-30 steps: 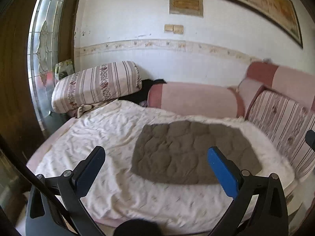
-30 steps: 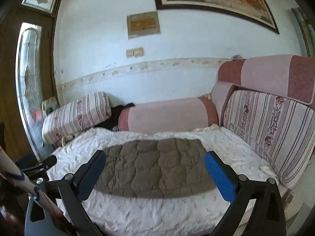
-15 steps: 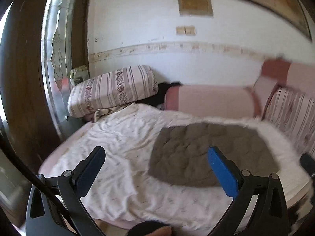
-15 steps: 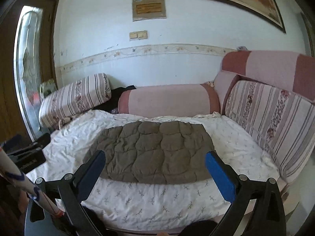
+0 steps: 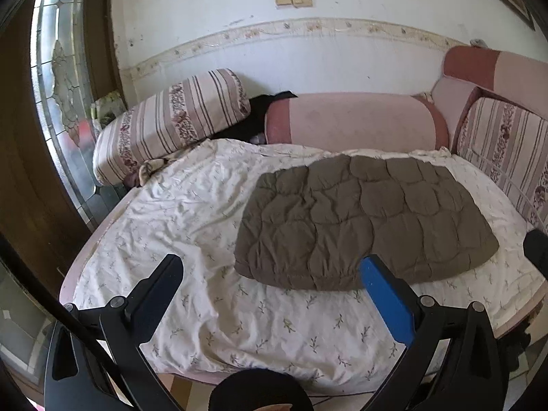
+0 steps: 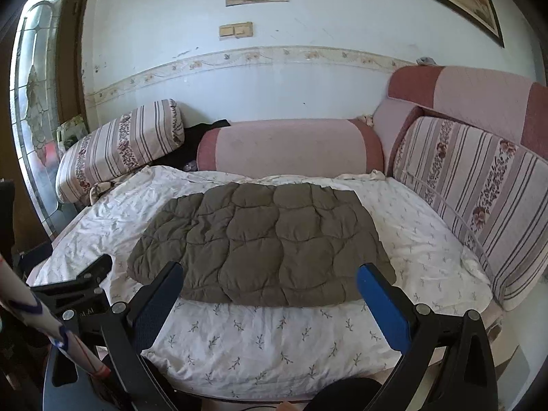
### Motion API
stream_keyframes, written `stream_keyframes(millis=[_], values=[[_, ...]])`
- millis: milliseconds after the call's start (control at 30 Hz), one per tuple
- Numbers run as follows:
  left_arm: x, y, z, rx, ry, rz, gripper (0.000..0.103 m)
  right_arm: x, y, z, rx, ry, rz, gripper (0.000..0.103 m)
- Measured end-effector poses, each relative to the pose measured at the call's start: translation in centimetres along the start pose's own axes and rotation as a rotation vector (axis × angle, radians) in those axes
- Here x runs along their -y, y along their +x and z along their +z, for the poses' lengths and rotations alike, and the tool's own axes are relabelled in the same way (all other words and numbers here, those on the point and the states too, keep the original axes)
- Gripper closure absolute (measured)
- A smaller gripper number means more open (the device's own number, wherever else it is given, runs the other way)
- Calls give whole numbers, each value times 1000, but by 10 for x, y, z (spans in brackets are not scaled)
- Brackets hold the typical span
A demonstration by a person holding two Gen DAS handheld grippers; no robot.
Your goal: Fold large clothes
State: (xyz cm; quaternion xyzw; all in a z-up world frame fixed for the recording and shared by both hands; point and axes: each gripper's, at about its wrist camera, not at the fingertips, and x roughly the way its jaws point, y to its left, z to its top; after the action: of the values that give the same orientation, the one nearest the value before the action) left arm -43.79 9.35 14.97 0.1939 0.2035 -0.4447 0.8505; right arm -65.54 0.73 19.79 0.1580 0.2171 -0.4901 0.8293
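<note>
A brown quilted garment lies flat in a rough rectangle on the white floral sheet of a sofa bed; it also shows in the right wrist view. My left gripper is open and empty, held above the sheet in front of the garment's near left edge. My right gripper is open and empty, in front of the garment's near edge. The left gripper's body shows at the left of the right wrist view.
A striped bolster and a pink bolster line the back wall. Striped and pink back cushions stand on the right. A dark cloth lies between the bolsters. A glass door panel is at the left.
Both grippers have tilted downward and come closer to the bed, so the garment looms larger. The garment has not moved. Both stay open.
</note>
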Motion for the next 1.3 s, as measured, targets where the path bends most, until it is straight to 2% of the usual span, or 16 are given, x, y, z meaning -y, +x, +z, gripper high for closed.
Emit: stream_keyframes(millis=[433, 1300], values=[[-6, 11, -4, -41, -1, -38, 0, -15, 3, -3, -15, -52, -8, 0], [-5, 10, -6, -36, 11, -36, 0, -17, 6, -9, -33, -68, -15, 0]])
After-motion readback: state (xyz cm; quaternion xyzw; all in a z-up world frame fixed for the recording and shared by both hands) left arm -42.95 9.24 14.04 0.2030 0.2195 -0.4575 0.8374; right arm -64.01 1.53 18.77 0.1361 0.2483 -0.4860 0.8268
